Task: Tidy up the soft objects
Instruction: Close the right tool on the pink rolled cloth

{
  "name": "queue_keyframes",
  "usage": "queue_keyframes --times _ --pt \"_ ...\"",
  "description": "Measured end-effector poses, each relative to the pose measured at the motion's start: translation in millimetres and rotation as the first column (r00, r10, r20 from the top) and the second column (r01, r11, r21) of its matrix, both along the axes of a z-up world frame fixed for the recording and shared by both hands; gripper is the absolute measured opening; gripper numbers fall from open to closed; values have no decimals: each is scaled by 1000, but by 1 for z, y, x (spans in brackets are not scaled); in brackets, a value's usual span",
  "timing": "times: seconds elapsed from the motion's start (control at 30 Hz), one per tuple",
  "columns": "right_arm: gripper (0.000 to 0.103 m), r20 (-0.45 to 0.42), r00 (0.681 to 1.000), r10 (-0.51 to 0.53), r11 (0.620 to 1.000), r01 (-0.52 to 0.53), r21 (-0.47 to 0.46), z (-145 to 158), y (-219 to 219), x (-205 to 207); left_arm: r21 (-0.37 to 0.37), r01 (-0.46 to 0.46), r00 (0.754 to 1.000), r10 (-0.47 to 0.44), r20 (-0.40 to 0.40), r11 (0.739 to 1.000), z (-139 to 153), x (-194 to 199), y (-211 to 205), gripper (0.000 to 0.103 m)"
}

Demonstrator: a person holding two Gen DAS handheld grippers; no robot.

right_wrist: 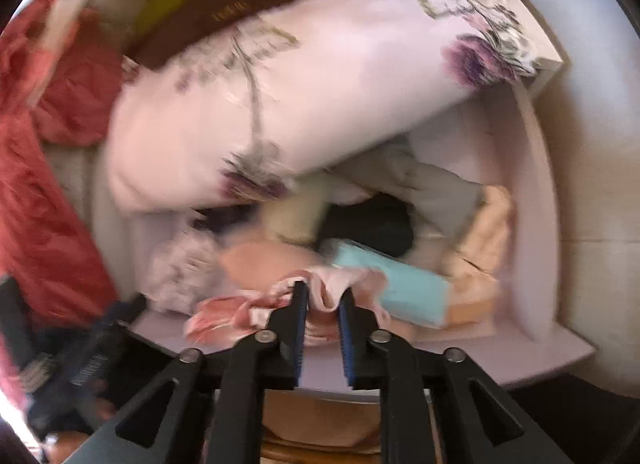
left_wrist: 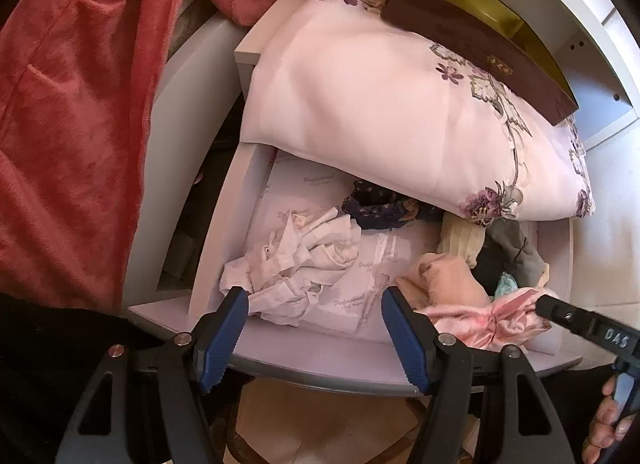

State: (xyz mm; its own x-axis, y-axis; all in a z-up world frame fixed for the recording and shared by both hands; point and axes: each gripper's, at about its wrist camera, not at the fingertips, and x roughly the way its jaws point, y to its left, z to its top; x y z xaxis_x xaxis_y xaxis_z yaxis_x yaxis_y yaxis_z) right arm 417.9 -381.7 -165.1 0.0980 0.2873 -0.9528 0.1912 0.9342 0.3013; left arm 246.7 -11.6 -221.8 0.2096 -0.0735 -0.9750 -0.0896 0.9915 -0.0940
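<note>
The right hand-held gripper points steeply down over the near right corner of the open drawer, and its jaws stand narrowly apart with a fold of the pink cloth bunched between them; the blue pads appear to press on that fold, so the judgement is that the cloth is clamped, though motion blur leaves the contact less than certain. In the left wrist view the same pink cloth lies against the front wall of the drawer, with the black tip of the right hand-held gripper meeting it from the right. The cloth's long axis runs roughly across the drawer front, left to right. The right hand is clearly the nearer one to this cloth. The left hand-held gripper hangs over the near left part of the drawer with its jaws wide apart and nothing between them; a crumpled white cloth lies just beyond its left finger, apart from the pads. Beyond the pink cloth lie a peach garment, a light blue item and dark clothes. Farther back, a flowered pillow rests across the drawer's rear, with a brown box on its far edge. A red fleece blanket hangs at far left.
</note>
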Motion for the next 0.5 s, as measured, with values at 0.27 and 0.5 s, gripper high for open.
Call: queue_keyframes --times 0.27,0.5 --pt "77 8 999 39 998 -39 -52 9 17 0 -11 1 1000 -1 -2 1000 -1 1 0 70" --pt "95 -48 999 20 998 -17 64 3 11 -14 -20 8 1000 -8 3 1000 -1 1 -2 70"
